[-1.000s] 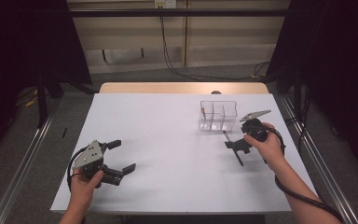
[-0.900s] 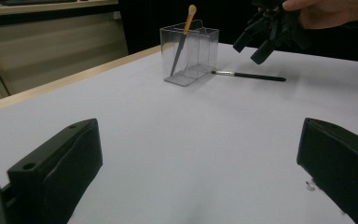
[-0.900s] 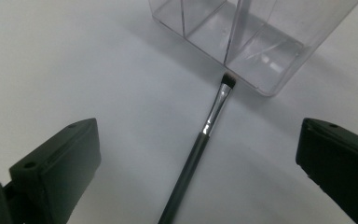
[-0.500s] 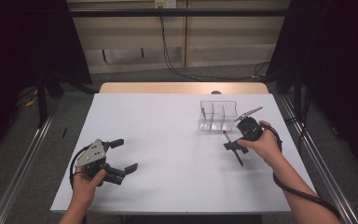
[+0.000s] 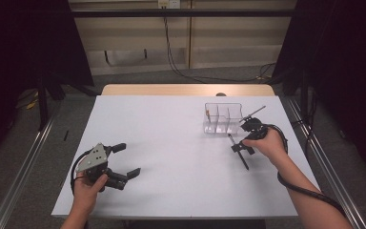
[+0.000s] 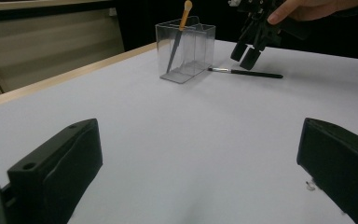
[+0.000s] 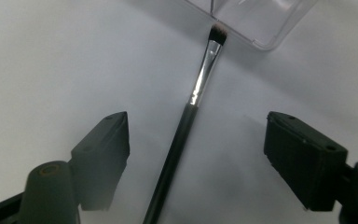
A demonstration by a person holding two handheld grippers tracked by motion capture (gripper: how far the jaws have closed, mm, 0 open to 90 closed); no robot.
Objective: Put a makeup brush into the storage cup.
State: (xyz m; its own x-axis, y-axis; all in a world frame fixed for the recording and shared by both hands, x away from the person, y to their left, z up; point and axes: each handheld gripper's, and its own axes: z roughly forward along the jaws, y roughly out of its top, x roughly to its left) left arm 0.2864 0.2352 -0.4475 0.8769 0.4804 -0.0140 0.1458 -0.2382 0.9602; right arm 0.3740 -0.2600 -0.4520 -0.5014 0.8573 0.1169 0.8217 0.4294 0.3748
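— Where does the brush lie from your hand-held gripper?

— Straight under my right hand-held gripper (image 7: 196, 154). The makeup brush (image 7: 191, 107) lies flat on the white surface (image 5: 171, 143), and in the right gripper view its dark handle runs up between my two jaws, which stand wide apart, one on each side, holding nothing. I judge a short descent and a squeeze would catch the handle.

— And its long axis?

— From the high view the brush (image 5: 238, 151) runs from its bristle end by the clear organizer (image 5: 223, 118) back toward my side of the surface. The bristle tip sits just at the organizer's bottom edge; whether it touches, I cannot tell. My jaws stand across the handle, not along it, which is what a grasp needs.

— Which hand is nearer?

— The right, plainly. My left hand-held gripper (image 5: 116, 162) rests well apart, near the front left of the surface, its jaws also wide and empty. From the left gripper view the brush (image 6: 247, 72) lies far off, beside the organizer (image 6: 186, 51).

— What is in the organizer?

— It has several compartments. One holds an orange-tipped stick (image 6: 179, 37) standing tilted against the wall. The other compartments look bare, as far as I can see through the clear walls.

— What could go wrong?

— The handle is thin and round; I judge it may roll if one jaw meets it first.
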